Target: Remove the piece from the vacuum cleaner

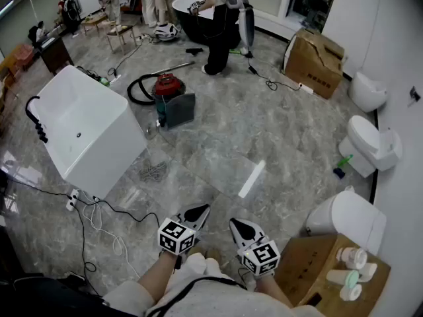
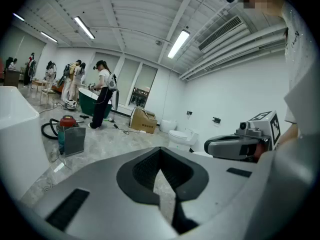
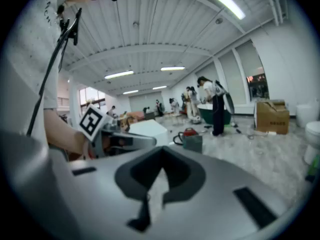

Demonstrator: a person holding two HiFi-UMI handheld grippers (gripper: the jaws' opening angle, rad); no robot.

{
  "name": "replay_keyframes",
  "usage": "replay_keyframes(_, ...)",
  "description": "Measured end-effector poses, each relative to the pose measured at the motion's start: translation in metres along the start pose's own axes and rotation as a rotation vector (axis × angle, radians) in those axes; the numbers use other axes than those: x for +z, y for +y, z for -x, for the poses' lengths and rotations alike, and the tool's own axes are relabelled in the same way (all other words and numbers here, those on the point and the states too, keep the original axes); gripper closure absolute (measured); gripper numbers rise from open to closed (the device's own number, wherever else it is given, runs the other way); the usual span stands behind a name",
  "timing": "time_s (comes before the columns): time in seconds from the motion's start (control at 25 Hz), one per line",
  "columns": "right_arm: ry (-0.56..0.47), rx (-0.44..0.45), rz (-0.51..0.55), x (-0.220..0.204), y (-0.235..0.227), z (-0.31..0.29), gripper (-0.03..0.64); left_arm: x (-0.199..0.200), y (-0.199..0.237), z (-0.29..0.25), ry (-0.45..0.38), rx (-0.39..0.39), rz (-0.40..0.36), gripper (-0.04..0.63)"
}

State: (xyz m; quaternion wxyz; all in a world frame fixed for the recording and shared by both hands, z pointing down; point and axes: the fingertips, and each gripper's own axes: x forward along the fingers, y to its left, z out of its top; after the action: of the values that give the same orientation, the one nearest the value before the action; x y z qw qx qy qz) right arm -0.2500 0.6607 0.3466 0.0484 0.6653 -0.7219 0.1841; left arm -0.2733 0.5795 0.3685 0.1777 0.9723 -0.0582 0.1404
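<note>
Left gripper (image 1: pixel 200 210) and right gripper (image 1: pixel 236 224) sit side by side low in the head view, over the grey floor (image 1: pixel 264 144); each gripper's jaws are closed together with nothing between them. The vacuum (image 1: pixel 168 84), a red canister with a black hose, stands on the floor well ahead and to the left, far from both grippers; a grey box (image 1: pixel 179 109) stands just beside it. A white tub (image 1: pixel 86 131) lies to its left; a person (image 1: pixel 218 35) stands beyond it; a carton (image 1: pixel 314 61) and toilets (image 1: pixel 370 144) line the right wall.
</note>
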Motion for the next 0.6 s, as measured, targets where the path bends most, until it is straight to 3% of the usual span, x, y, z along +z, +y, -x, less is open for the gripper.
replay_keyframes(0.6,-0.065,-0.023,0.031,0.020,-0.037,0.035,0.604,0.027,-0.024,-0.041,-0.043,-0.021,-0.044,0.575)
